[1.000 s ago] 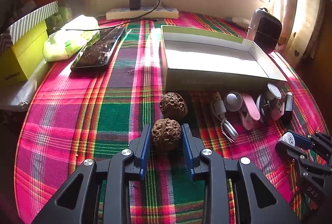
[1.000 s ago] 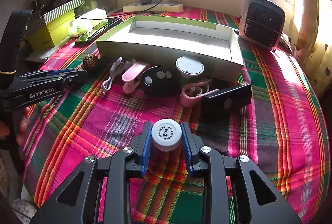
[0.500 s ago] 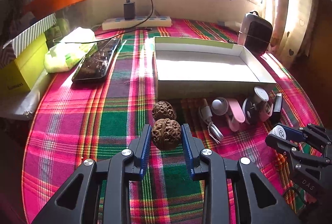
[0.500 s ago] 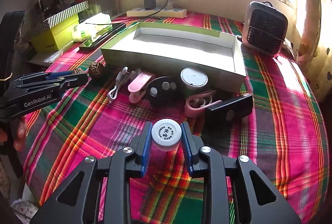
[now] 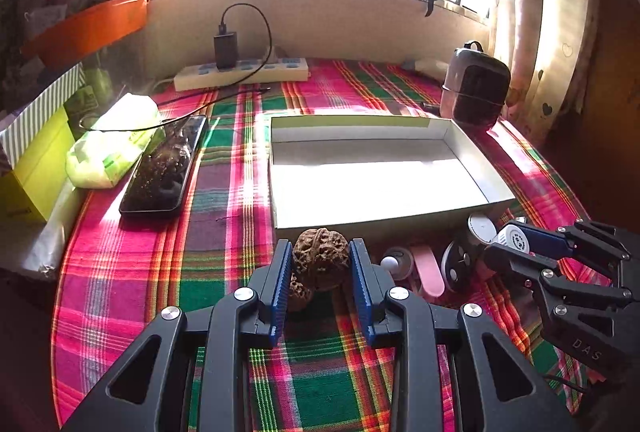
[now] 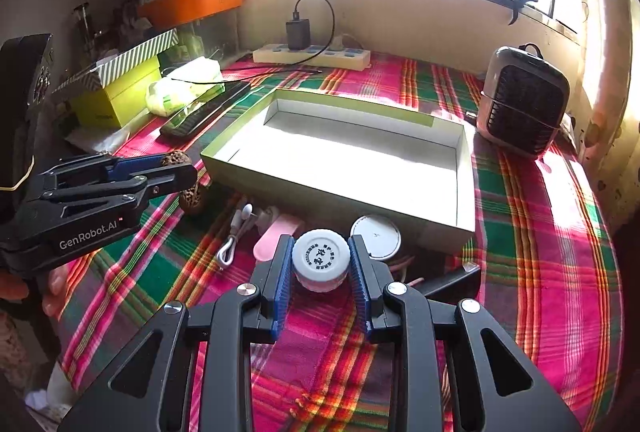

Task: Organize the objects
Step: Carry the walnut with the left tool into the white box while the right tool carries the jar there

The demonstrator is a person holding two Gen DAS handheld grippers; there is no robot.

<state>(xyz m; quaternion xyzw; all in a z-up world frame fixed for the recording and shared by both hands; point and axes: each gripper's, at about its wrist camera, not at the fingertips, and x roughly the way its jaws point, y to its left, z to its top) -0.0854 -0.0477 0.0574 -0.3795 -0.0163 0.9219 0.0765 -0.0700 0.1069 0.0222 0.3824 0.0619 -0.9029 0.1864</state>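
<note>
My left gripper (image 5: pixel 320 264) is shut on a brown walnut (image 5: pixel 321 262) and holds it raised just before the near wall of the empty white box (image 5: pixel 380 220). A second walnut (image 5: pixel 298 294) lies on the cloth below it. My right gripper (image 6: pixel 320 264) is shut on a small white jar (image 6: pixel 320 259) with a printed lid, raised above the cloth in front of the box (image 6: pixel 340 199). The left gripper also shows in the right wrist view (image 6: pixel 176 167), with its walnut (image 6: pixel 175 157) above the lying one (image 6: pixel 192 199). The right gripper shows in the left wrist view (image 5: pixel 508 242).
In front of the box lie a white cable (image 6: pixel 236 236), a pink clip (image 6: pixel 276 238), a round white lid (image 6: pixel 376 236) and a black block (image 6: pixel 452 280). A small heater (image 6: pixel 524 107) stands at the right, a phone (image 5: pixel 164 167), tissue pack (image 5: pixel 114 139) and power strip (image 5: pixel 240 71) at the left and back.
Both grippers have risen and moved toward the box, each keeping its object. The lying walnut now shows below the left fingers.
</note>
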